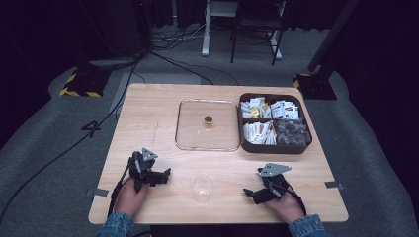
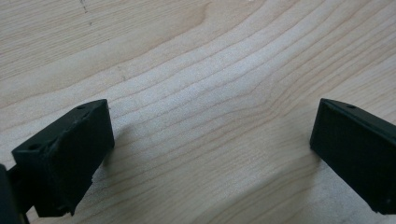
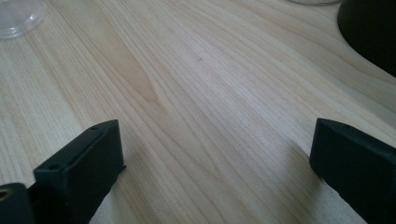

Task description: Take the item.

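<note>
A clear plastic cup [image 1: 202,187] stood upright near the front edge of the wooden table [image 1: 148,113], between the two grippers and touching neither; in the right gripper view only its edge [image 3: 18,16] showed, cut off at the top corner. The left gripper [image 1: 157,176] lay low over the wood, held by the left hand [image 1: 129,196], jaws wide apart with nothing between. The right gripper [image 1: 253,193], in the right hand [image 1: 285,205], was likewise spread and empty. Farther back sat a clear lid [image 1: 207,125] with a small knob, just beside a dark box [image 1: 274,147] of packets, too small to read.
</note>
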